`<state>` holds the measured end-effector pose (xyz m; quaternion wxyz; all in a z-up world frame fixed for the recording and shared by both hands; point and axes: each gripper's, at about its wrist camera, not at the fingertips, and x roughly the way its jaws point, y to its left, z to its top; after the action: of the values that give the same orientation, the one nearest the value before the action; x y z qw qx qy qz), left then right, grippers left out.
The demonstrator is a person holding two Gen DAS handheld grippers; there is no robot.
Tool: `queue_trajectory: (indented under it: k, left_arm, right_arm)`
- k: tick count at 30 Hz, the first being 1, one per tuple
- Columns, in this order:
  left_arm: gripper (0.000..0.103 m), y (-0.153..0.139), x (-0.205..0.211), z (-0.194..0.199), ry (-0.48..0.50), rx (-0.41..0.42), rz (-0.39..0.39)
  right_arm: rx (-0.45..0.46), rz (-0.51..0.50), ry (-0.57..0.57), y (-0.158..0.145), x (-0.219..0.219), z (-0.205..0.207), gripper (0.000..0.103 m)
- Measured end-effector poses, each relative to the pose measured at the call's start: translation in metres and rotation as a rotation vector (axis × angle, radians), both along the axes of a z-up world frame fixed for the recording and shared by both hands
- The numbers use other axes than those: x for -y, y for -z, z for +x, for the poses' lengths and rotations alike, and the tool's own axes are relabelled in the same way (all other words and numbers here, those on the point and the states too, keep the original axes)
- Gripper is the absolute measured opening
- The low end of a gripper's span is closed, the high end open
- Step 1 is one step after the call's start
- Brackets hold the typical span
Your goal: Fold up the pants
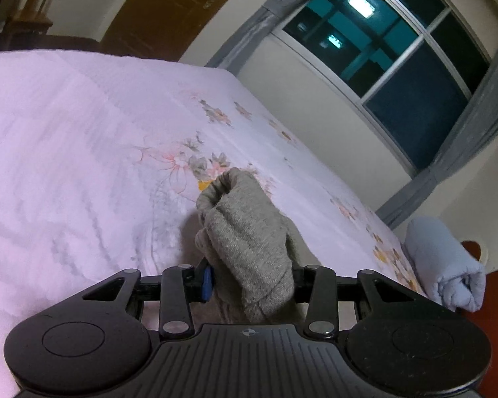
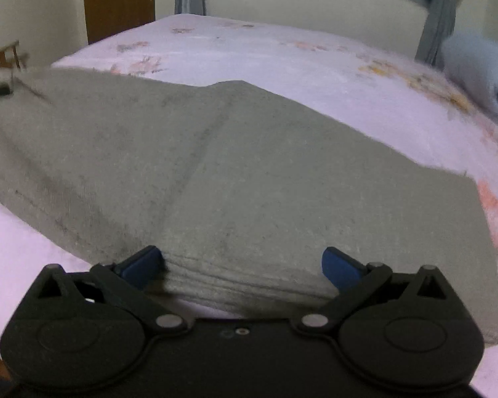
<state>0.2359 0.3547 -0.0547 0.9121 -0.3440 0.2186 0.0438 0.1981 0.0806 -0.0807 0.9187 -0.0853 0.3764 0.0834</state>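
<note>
My left gripper (image 1: pixel 249 278) is clamped on a bunched fold of the grey pants (image 1: pixel 249 248), lifted above the bed (image 1: pixel 83 132) and pointing slightly down. My right gripper (image 2: pixel 242 265) stands wide, blue pads either side of the ribbed waistband edge without pressing it. The rest of the pants (image 2: pixel 249 182) lies spread across the floral sheet, blurred. Bare sheet lies beyond; a rolled blue towel (image 1: pixel 445 262) sits at the bed's far edge
</note>
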Motion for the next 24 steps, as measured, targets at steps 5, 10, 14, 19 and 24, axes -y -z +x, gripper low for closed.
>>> queue_trajectory:
  k: [5,10,14,19,24]
  left_arm:
    - [0.040,-0.006,0.000,-0.004,0.006,-0.012,0.016]
    - [0.040,-0.020,0.008,-0.002,0.015,0.001,0.072]
    - [0.040,-0.054,0.031,-0.001,0.055,0.037,0.189]
    - [0.040,-0.115,0.098,0.009,0.148,0.123,0.347]
    - [0.040,-0.157,0.212,0.026,0.305,0.202,0.485]
  right_arm:
    - [0.038,-0.009,0.008,-0.009,-0.003,-0.004,0.097]
    - [0.014,0.171,0.022,-0.022,0.022,-0.003,0.097]
    - [0.121,0.377,0.115,-0.045,0.088,-0.024,0.097]
    - [0.162,0.516,0.304,-0.051,0.186,-0.042,0.097]
    - [0.206,0.596,0.440,-0.051,0.266,-0.073,0.097]
